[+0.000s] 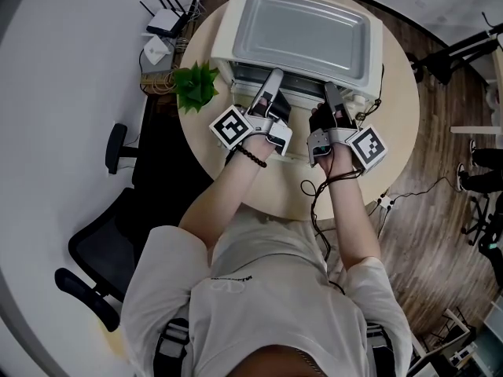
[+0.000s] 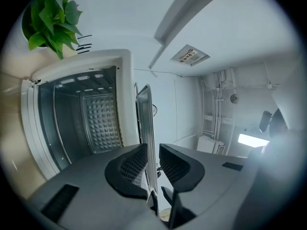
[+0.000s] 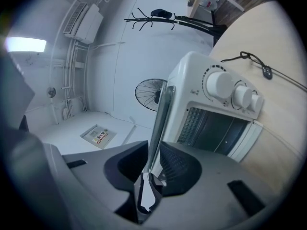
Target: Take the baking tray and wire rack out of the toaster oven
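Observation:
The grey baking tray (image 1: 302,34) lies flat on top of the white toaster oven (image 1: 223,44) on the round table. Both grippers reach its near rim. My left gripper (image 1: 270,83) is open, and the tray's edge (image 2: 145,123) runs between its pads (image 2: 132,164) with a gap on one side. My right gripper (image 1: 331,94) is open too, its jaws standing on either side of the tray's rim (image 3: 161,114) without pressing it. The oven cavity (image 2: 81,121) shows open in the left gripper view. I cannot make out a wire rack.
A potted plant (image 1: 196,85) stands at the table's left edge beside the oven. The oven's knobs (image 3: 221,84) face the right gripper. A cable (image 3: 263,70) lies on the table top (image 1: 397,108). A black office chair (image 1: 102,250) stands at the person's left.

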A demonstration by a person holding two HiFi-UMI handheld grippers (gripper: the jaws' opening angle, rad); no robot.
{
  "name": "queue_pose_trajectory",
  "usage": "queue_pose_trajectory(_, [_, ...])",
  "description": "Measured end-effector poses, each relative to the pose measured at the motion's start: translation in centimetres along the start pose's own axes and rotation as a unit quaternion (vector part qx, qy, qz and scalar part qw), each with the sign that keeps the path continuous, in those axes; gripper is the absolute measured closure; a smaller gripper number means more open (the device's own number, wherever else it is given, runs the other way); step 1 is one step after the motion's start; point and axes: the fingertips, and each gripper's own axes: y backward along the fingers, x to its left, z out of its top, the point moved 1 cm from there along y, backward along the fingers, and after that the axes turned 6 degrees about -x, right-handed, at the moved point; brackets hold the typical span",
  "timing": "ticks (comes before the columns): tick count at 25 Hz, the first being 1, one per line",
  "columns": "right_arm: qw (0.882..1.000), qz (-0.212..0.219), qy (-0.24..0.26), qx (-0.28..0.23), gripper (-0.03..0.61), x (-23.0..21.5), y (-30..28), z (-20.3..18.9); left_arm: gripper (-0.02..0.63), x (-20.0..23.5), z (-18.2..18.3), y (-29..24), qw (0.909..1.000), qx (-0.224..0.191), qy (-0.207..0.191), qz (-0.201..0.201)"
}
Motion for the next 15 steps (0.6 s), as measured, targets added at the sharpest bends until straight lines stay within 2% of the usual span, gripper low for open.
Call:
queue_pose_trajectory(4, [0.999, -0.006, 0.037, 0.008, 0.502, -1.0, 2.9, -1.0, 0.540, 0.2, 0.2, 3.0, 0.9995, 0.014, -0.030, 0.002])
queue_pose_trajectory(6, [0.995, -0.011, 0.097, 0.005, 0.513, -1.6, 4.7, -0.3, 0.584, 0.4, 0.8, 4.6, 0.9972, 0.025, -0.070, 0.010])
queue_pose_trajectory(8, [0.982, -0.023, 0.188, -0.005, 0.542, -2.1, 6.7, 1.2, 0.611, 0.3, 1.6, 6.1, 0.9922, 0.036, -0.119, 0.010])
queue_pose_trajectory(10, [0.964, -0.030, 0.265, -0.020, 0.560, -1.9, 8.6, 2.7, 0.611, -0.3, 2.6, 7.1, 0.9817, 0.050, -0.184, 0.002])
queue_pose_trajectory(12, [0.943, -0.025, 0.330, -0.035, 0.582, -1.1, 10.3, 4.0, 0.611, -1.1, 3.6, 8.2, 0.9613, 0.064, -0.268, -0.006])
queue_pose_trajectory(13, [0.930, -0.024, 0.364, -0.042, 0.583, -0.6, 11.2, 4.6, 0.611, -1.6, 4.1, 8.8, 0.9436, 0.072, -0.323, -0.011])
queue_pose_trajectory(14, [0.915, -0.024, 0.400, -0.049, 0.583, 0.0, 12.0, 5.3, 0.611, -2.0, 4.4, 9.4, 0.9188, 0.081, -0.386, -0.013])
queue_pose_trajectory(15, [0.899, -0.024, 0.434, -0.056, 0.583, 0.7, 12.8, 5.9, 0.611, -2.4, 4.8, 10.0, 0.8883, 0.092, -0.450, -0.012])
